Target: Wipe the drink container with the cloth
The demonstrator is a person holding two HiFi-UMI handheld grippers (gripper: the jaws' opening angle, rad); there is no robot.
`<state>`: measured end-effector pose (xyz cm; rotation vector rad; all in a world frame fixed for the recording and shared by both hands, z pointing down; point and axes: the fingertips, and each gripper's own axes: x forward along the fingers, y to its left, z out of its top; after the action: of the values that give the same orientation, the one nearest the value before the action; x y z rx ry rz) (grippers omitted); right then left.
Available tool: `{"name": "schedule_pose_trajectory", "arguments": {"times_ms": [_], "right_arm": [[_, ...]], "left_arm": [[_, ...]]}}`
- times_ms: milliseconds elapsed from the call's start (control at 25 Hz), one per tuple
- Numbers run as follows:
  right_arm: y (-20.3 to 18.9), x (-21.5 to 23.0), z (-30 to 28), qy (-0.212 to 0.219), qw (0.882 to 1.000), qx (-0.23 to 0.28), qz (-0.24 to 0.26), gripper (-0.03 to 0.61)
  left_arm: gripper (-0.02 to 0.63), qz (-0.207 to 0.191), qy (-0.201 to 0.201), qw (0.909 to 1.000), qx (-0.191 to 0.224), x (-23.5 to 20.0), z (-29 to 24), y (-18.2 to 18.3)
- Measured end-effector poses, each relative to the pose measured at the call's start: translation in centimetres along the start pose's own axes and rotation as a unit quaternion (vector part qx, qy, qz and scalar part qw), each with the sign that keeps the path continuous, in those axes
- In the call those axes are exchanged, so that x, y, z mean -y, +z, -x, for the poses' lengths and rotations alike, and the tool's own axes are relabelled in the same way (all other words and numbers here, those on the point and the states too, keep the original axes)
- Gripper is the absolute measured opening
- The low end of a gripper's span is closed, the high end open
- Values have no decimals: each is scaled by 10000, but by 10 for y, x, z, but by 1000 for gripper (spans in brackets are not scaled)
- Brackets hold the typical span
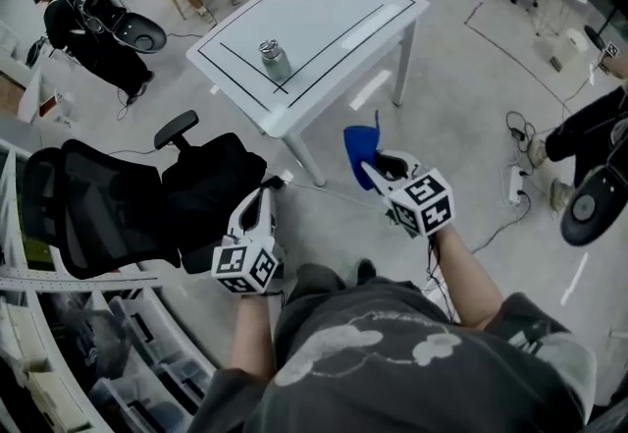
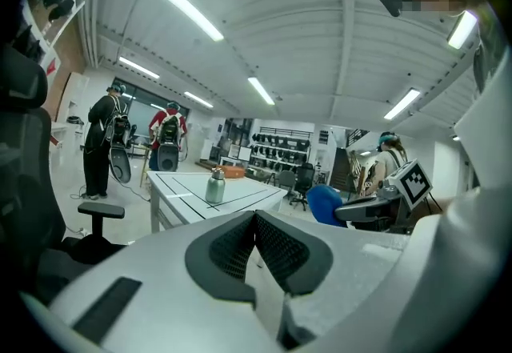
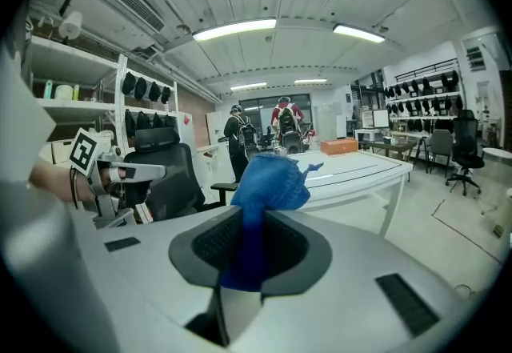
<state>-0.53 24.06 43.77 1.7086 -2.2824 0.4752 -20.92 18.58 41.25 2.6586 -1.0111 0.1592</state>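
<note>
A person stands well back from a white table, so wiping has not yet begun. The right gripper holds a blue cloth, and its own view shows the fabric clamped between the pads. The left gripper is closed and empty. The bottle, probably metal, stands near the table's near corner. The left gripper view confirms it is upright. Next, the person should step closer and bring the cloth to the bottle, perhaps opening the left gripper to steady it.
</note>
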Motion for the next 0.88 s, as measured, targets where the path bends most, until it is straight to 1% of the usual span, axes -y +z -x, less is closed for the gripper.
{"name": "schedule_pose_trajectory", "arguments": {"times_ms": [160,320,440,600,760,880], "right_arm": [[5,13,-34,89,9999,-33,-63,74],[10,32,-63,-8,9999,-86,-72,74],[24,55,-85,-186,9998,-106,-61,74],[50,92,-128,-416,9990,-123,-68,74],[67,118,-176,-520,9982,-255,-133,74],[87,131,-206,-564,9979,-278,-182,74]], "left_arm": [[3,-104,89,9998,-109,-22,-21,1],[3,-56,48,9999,-127,-50,-56,1],[3,-15,-88,9999,-107,-72,-94,10],[3,-78,-297,9995,-56,-104,-156,34],[3,-155,-493,9987,-44,-133,-208,51],[3,-136,-620,9979,-95,-149,-236,56]]}}
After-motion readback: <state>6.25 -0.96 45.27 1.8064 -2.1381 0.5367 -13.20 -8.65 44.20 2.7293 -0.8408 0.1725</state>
